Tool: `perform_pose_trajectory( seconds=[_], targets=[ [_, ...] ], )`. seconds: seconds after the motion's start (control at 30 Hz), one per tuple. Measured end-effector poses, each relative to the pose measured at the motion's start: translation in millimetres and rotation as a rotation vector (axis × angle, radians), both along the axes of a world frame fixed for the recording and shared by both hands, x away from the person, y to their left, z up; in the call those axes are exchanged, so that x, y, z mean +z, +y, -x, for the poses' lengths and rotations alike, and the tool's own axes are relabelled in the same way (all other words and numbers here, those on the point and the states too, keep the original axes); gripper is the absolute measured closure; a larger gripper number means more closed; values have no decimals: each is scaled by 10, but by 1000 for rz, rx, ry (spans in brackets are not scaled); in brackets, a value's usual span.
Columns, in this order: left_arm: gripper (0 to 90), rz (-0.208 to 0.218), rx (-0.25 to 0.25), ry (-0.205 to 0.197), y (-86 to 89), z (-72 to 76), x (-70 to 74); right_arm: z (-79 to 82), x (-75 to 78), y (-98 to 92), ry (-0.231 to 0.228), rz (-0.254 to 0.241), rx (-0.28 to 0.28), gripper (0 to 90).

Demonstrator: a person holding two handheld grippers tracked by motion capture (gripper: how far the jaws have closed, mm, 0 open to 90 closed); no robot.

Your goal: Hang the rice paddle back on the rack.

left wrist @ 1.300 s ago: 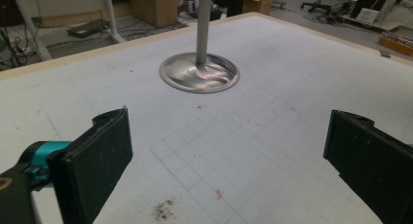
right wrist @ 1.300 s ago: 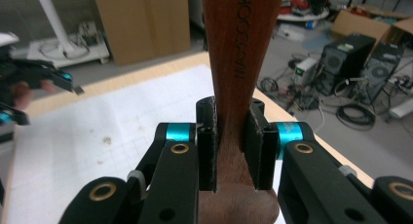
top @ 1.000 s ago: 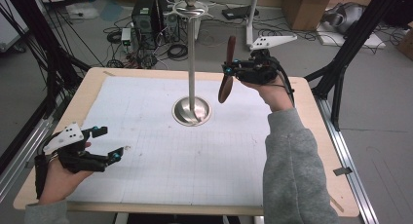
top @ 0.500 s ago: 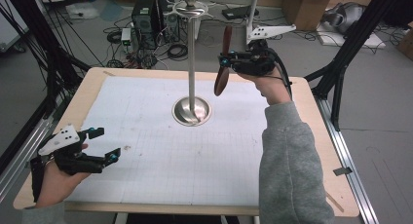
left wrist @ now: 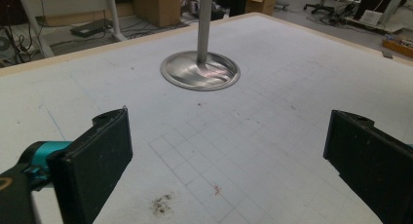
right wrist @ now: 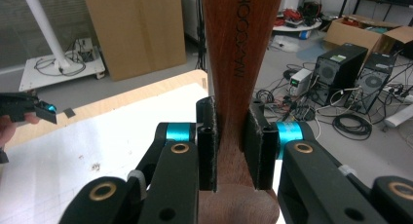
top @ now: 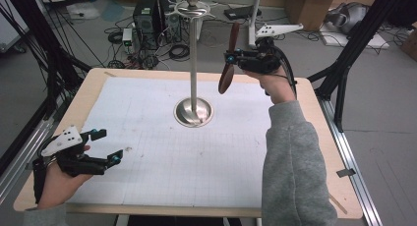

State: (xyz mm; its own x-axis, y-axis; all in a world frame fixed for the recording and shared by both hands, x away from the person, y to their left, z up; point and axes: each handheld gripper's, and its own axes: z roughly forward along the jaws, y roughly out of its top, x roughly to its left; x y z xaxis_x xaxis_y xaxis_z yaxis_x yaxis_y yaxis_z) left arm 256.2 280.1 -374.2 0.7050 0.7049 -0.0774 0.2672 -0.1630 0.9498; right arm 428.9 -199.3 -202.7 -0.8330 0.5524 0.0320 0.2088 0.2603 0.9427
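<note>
I see a white gridded mat [top: 162, 152] on the wooden table [top: 319, 118], cluttered workshop floor behind. My right gripper [top: 235, 59] clamps a dark brown wooden spoon [top: 227, 64], raised right of the metal stand [top: 193, 64]. My left gripper [top: 105, 146] gapes empty, near the mat's corner.

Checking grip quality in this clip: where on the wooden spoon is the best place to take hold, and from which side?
The narrow handle just above the bowl, jaws closing across its flat faces from the side. That is how the right gripper holds the wooden spoon now: the handle is slim and flat there, pads sit square, and the long end stays free near the metal stand.
</note>
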Motion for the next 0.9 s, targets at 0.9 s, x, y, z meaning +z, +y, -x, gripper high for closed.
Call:
perform_pose_trajectory(
  seconds=[0.9],
  targets=[
    [42,-11,5,13,-10,18,-29,-55,120,121,-15,2,-25,777]
  ],
)
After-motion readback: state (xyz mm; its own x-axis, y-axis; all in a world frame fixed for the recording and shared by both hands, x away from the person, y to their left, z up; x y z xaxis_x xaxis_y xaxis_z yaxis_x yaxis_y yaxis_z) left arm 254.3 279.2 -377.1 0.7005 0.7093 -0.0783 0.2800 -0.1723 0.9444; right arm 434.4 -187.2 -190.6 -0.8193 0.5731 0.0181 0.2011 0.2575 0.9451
